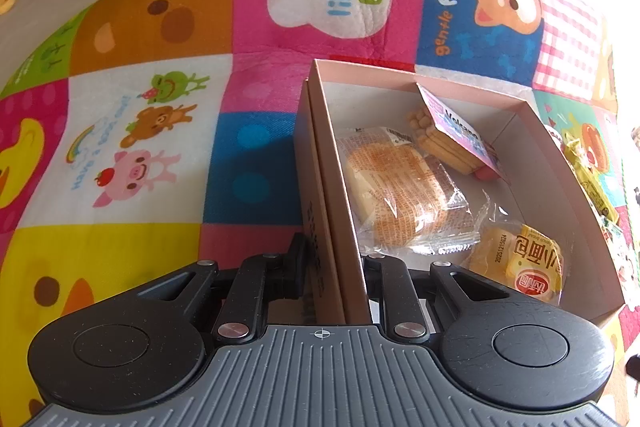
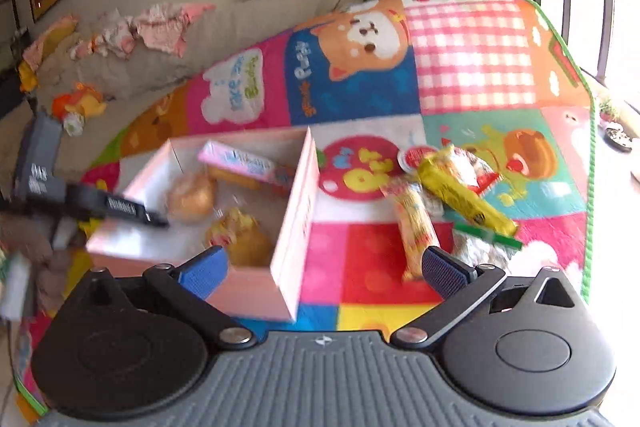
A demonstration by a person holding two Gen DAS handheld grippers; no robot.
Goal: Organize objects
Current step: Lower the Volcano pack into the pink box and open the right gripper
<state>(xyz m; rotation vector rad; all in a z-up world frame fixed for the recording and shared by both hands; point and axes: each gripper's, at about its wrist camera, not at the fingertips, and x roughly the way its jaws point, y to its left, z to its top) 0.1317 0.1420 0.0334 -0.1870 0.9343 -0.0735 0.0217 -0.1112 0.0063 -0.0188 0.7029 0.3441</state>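
My left gripper is pinched down on the near side wall of the pink box, one finger outside the wall and one inside, so I have the box by its edge. The box is a shallow open cardboard tray, pale pink outside and white inside, its long axis running away from my left gripper toward the far end of the colourful play mat.

Inside it, nearest my left fingers, lies a small yellow bun packet. Just beyond sits a clear-wrapped bread slice, and farthest, propped against the far wall, a pink-carded pack of biscuit sticks, its length slanting across the box.

My right gripper stands wide open with nothing between its blue pads; the box's near corner shows between the fingers, but the pads do not press on it. Ahead and to the right of that gripper, a loose heap of snacks lies on the mat: a long orange-patterned wafer pack pointing away from me, and beyond it a yellow bar lying slantwise.
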